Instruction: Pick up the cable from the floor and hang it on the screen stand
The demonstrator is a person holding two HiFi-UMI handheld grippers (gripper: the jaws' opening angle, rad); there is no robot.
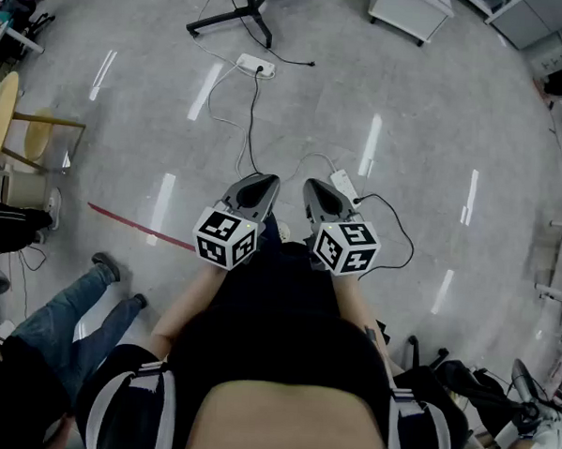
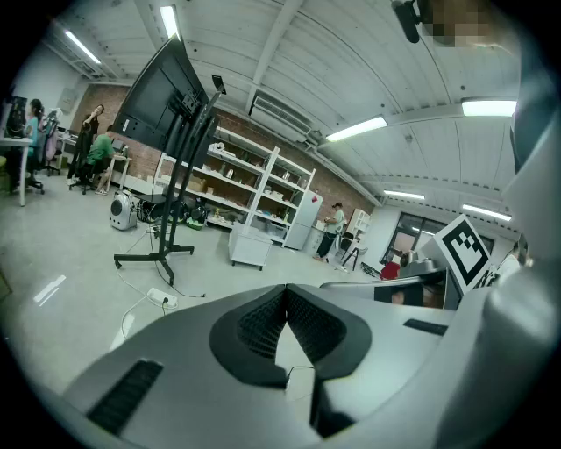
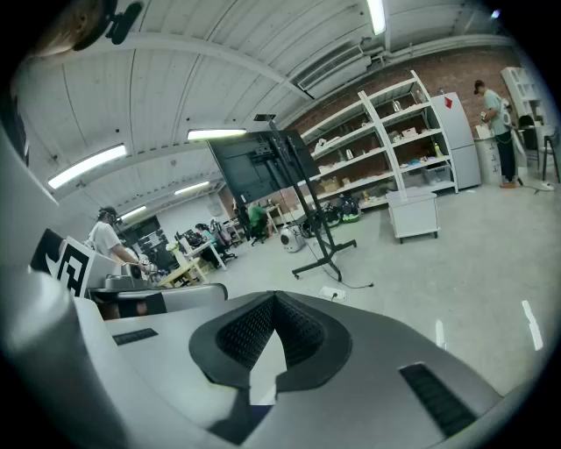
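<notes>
Both grippers are held close together at waist height, aimed forward and a little down. That looks like a carrying pose for walking up to the work, not a reach. The left gripper point(image 1: 261, 182) has its jaws together with nothing between them, and the right gripper point(image 1: 315, 187) is likewise closed and empty.

The cable point(image 1: 245, 133) lies loose on the floor just beyond them. It runs from a far power strip point(image 1: 255, 65) toward a nearer plug block point(image 1: 344, 185), where a black lead point(image 1: 400, 236) loops off right. I cannot say for sure which strand is meant.

The screen stand point(image 2: 180, 175) is far off, a little left of centre, its feet just past the strip, so the carry looks short. The jaws must open before any grasp.

A white cabinet point(image 2: 250, 244) right of the stand is shut, contents unseen. The far shelves point(image 2: 263, 175) hold boxes and oddments.
</notes>
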